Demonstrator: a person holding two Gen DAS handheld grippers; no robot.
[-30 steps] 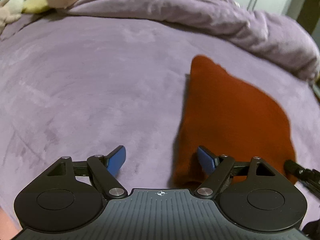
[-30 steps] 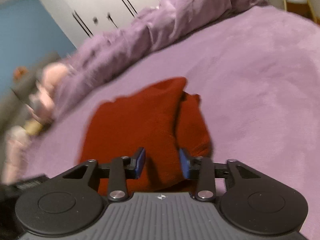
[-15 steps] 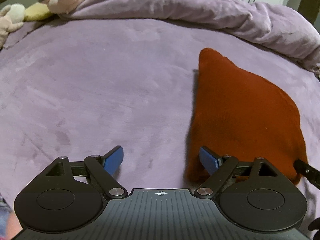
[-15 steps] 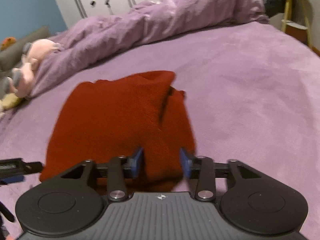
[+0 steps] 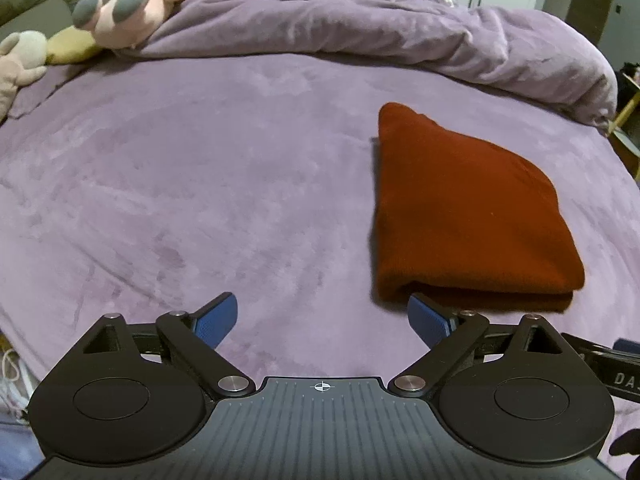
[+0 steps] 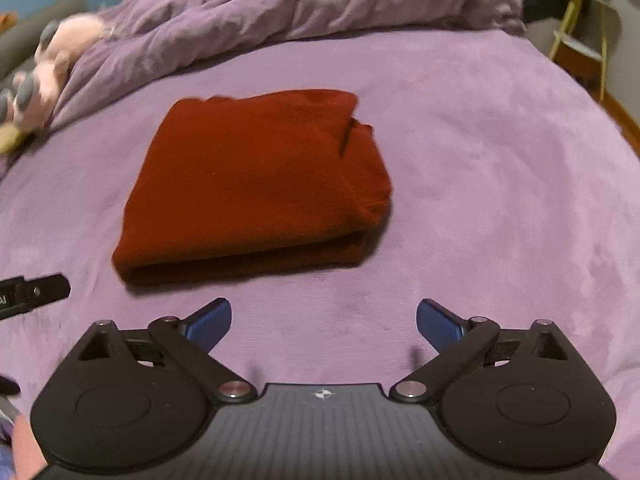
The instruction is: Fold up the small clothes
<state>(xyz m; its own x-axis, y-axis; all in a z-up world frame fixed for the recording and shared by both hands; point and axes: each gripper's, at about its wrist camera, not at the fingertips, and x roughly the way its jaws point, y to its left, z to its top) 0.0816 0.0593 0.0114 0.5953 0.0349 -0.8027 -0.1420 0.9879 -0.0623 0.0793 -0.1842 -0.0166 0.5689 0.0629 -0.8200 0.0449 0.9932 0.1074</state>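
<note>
A rust-red garment [image 5: 468,208] lies folded into a thick rectangle on the purple bed. It also shows in the right wrist view [image 6: 256,184], just ahead of the fingers. My left gripper [image 5: 322,318] is open and empty, low over the bed; its right finger tip sits at the garment's near left corner. My right gripper [image 6: 324,320] is open and empty, a little short of the garment's near edge. Part of the right gripper [image 5: 600,364] shows at the left view's right edge, and part of the left gripper [image 6: 32,292] at the right view's left edge.
A bunched purple duvet [image 5: 360,20] runs along the far side of the bed. Plush toys [image 5: 132,0] lie at the far left, also in the right wrist view [image 6: 44,64]. A yellow stand [image 6: 580,36] is off the bed's right side. White cupboards are behind.
My right gripper opened, let go of the red garment and drew back from it. My left gripper pulled back a little. The garment now lies flat and still.
</note>
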